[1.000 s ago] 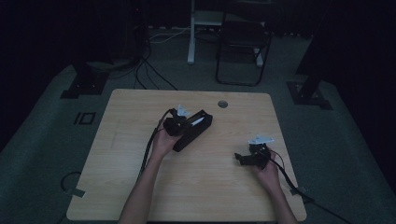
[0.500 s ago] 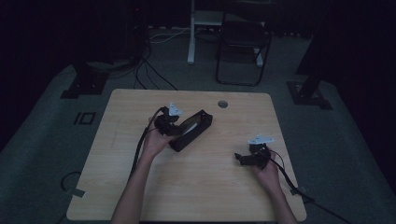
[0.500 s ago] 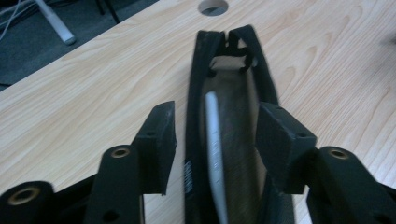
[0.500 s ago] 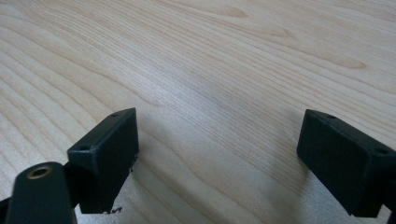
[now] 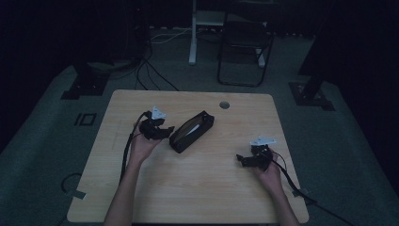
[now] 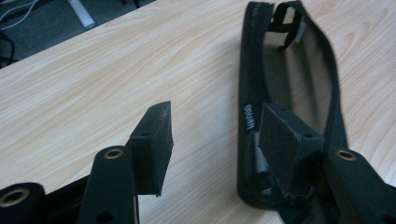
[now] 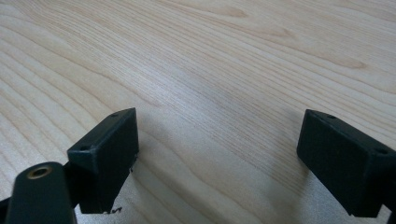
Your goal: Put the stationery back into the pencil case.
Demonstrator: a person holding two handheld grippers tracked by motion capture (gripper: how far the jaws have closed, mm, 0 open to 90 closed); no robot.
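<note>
Pouch (image 5: 191,132) just beside left hand-held gripper (image 5: 162,131).

Open black fabric zip pouch (image 5: 191,131) lies on the light wooden table (image 5: 197,193), near centre, angled. Left gripper (image 5: 162,131) sits just left of the pouch's near end; one jaw overlaps that end in its own view. Right gripper (image 5: 242,160) sits well apart, toward the table's right front. Folding chair (image 5: 244,52) stands behind the table.

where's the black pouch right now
In the high view the black pouch lies open near the middle of the table, slanted, just right of the left gripper and well apart from the right gripper.
</note>
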